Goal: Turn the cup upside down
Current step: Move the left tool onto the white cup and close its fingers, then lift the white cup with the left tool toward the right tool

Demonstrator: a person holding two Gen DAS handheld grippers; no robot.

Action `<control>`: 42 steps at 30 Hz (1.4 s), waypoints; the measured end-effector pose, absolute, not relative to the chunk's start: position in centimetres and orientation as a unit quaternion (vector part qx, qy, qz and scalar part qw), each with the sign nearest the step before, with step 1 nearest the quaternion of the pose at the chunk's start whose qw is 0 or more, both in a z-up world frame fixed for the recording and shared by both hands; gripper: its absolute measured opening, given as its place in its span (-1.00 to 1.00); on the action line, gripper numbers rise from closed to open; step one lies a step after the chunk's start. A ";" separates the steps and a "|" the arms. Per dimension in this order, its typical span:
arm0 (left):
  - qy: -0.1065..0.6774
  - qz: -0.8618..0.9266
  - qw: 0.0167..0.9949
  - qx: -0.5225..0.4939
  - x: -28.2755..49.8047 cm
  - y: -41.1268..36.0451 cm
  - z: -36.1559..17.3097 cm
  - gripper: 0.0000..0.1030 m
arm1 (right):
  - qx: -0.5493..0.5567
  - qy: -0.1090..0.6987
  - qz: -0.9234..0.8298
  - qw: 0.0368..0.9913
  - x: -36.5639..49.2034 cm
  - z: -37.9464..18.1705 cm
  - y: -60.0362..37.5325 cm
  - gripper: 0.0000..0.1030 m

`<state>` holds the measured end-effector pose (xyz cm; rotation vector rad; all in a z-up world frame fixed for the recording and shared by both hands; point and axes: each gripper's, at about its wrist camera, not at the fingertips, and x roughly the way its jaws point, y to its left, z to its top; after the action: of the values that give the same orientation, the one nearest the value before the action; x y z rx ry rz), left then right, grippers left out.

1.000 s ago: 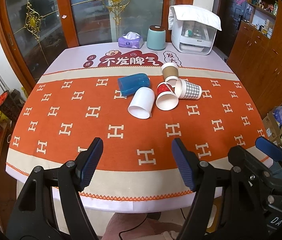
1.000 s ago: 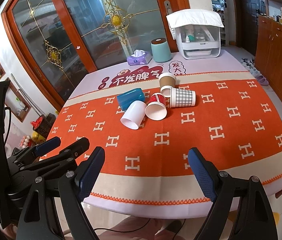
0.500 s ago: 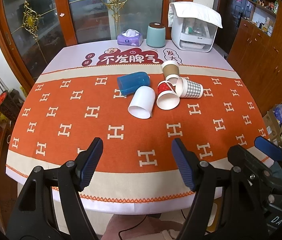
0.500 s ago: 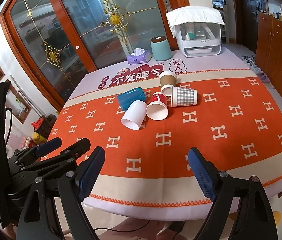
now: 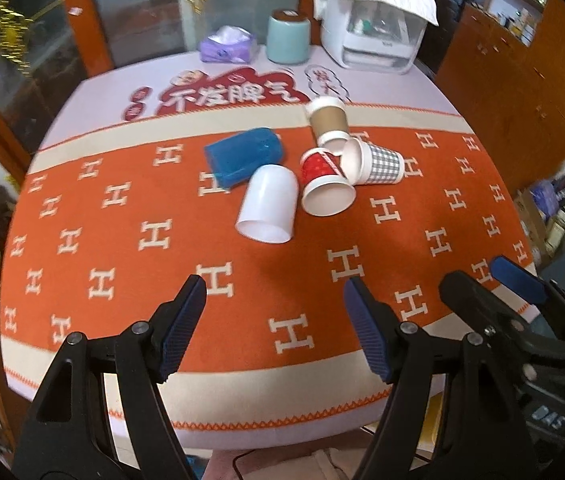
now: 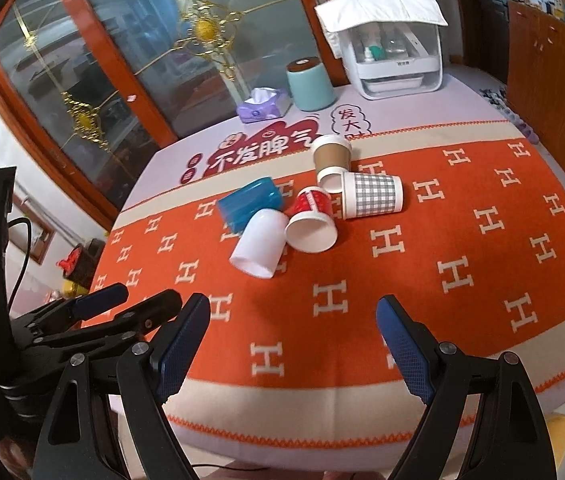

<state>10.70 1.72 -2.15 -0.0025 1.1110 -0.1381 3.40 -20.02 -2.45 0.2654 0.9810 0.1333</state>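
Note:
Several cups lie on their sides in a cluster mid-table: a white cup, a red cup, a grey-checked cup, a blue cup and a brown cup. My left gripper is open and empty over the near part of the cloth, short of the white cup. My right gripper is open and empty, also near the front edge. Each gripper shows at the side of the other's view.
The table has an orange patterned cloth. At the far edge stand a purple tissue pack, a teal canister and a white covered appliance. Glass doors are behind, wooden cabinets on the right.
Both grippers have moved forward over the table toward the cups, which now look closer. Both stay open. The cups have not moved.

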 end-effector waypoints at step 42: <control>0.711 -0.134 0.690 0.017 33.0 -1.6 -22.6 0.24 | 0.260 0.613 0.028 0.746 20.7 -23.6 -22.4 0.43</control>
<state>32.95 -1.59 -22.59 0.0375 1.5902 -0.3004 20.70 -22.41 -23.62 0.5695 1.3408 0.0602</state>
